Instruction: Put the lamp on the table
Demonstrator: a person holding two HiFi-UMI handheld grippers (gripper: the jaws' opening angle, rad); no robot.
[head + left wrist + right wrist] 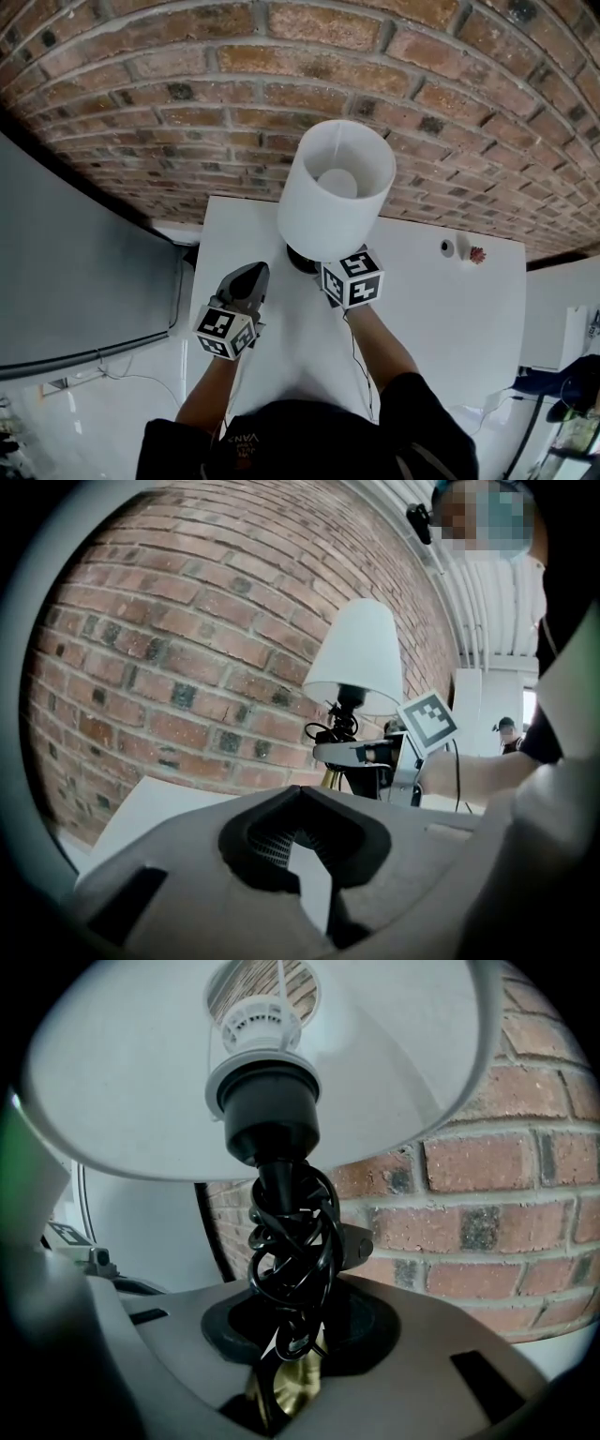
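A lamp with a white shade (336, 187) and a dark base (302, 258) stands upright over the far part of the white table (441, 319); whether the base touches the top I cannot tell. My right gripper (330, 267) reaches under the shade and is shut on the lamp's stem. In the right gripper view the brass stem (292, 1387) sits between the jaws of that gripper (291, 1372), with a black cord (291, 1241) coiled round it just above. My left gripper (251, 277) hangs left of the lamp, shut (302, 841) with nothing in it. From there the lamp (354, 658) shows ahead.
A brick wall (187, 103) runs close behind the table. A small white cylinder (447, 247) and a small red object (477, 254) lie at the table's far right. A grey panel (66, 272) stands to the left. Cables trail on the floor at the left.
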